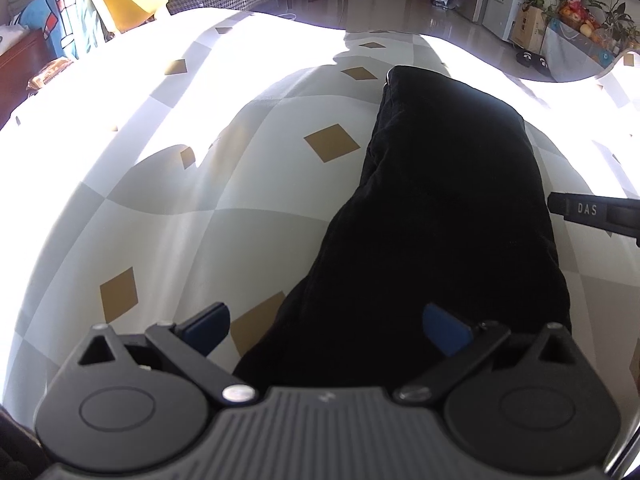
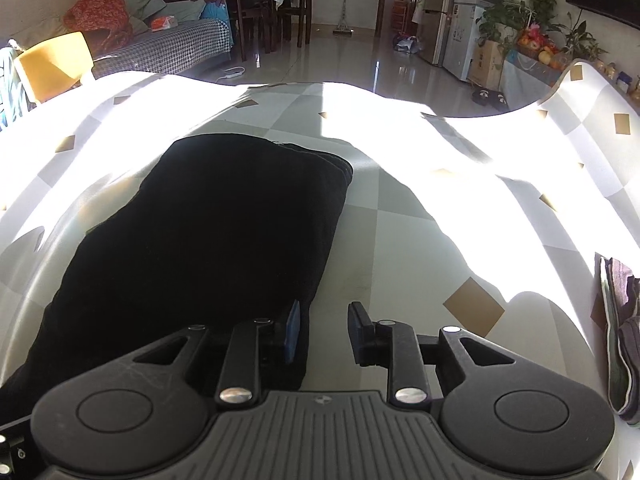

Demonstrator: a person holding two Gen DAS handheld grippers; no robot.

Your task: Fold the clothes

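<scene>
Both grippers, left gripper (image 1: 326, 326) and right gripper (image 2: 323, 330), are hovering with jaws open, flanking the black garment (image 1: 448, 208) lying lengthwise on the table (image 1: 224, 216), positioned for edge access.

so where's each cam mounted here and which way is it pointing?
Left wrist: on the left gripper, facing forward along its open fingers over the black garment; the right gripper's finger pokes in from the right edge.
Right wrist: on the right gripper, facing forward; fingers open at the garment's right edge, folded cloths at far right.
Shared: the black garment, the checkered tablecloth, and the living room beyond.
</scene>
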